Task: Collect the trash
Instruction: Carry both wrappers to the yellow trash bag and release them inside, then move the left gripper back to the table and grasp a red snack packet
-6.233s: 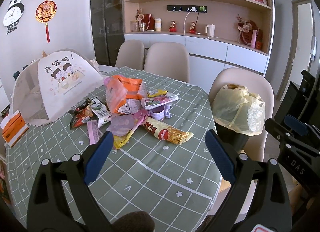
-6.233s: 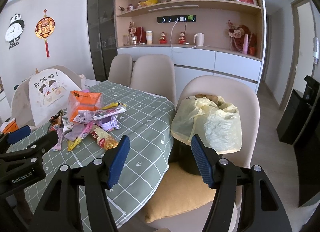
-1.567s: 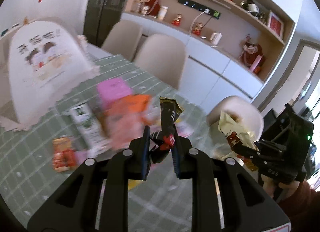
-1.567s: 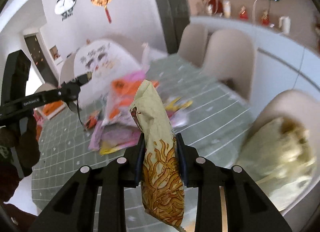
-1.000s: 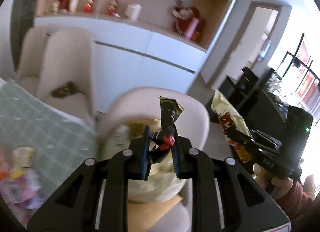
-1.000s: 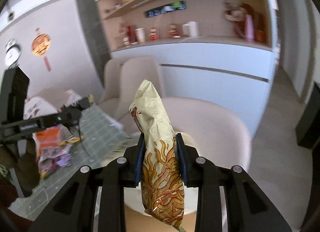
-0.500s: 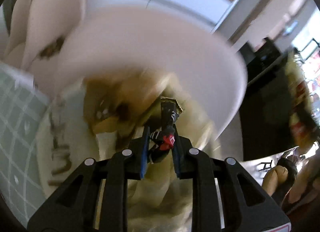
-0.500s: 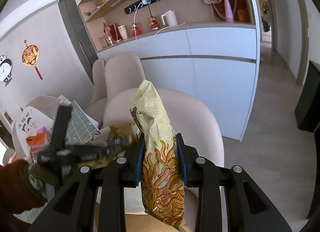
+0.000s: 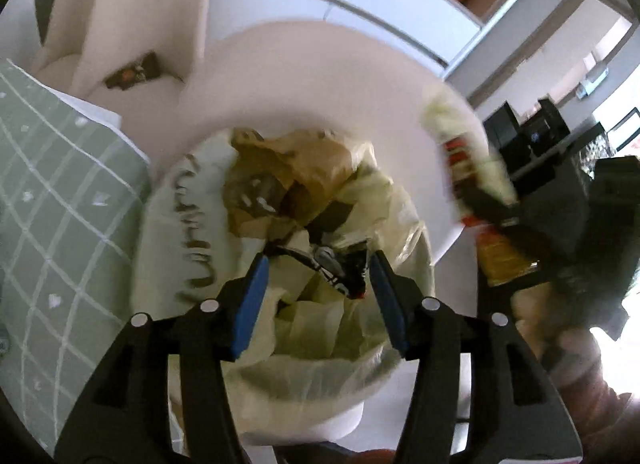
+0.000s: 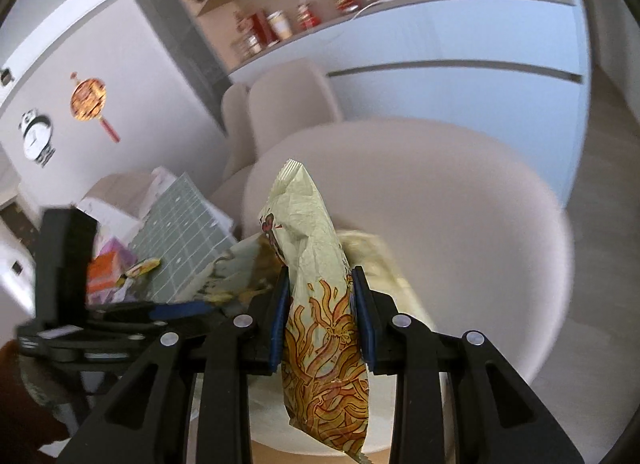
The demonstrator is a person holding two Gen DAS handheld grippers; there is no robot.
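Trash bag (image 9: 192, 248): on chair, holds brown paper, dark wrapper (image 9: 340, 272)
Left gripper (image 9: 320, 284): fingers spread, above bag mouth
Right gripper (image 10: 320, 304): clamps noodle packet (image 10: 316, 304) beside bag

Below us the bag-lined bin (image 9: 404, 224) sits on a chair (image 9: 320, 76), the table (image 9: 60, 200) just left of it. Our left gripper (image 9: 319, 276) hangs over the bin's mouth, a dark wrapper (image 9: 340, 276) between its spread fingers. Our right gripper (image 10: 320, 318), right of the bin, pinches a noodle packet (image 10: 316, 304).
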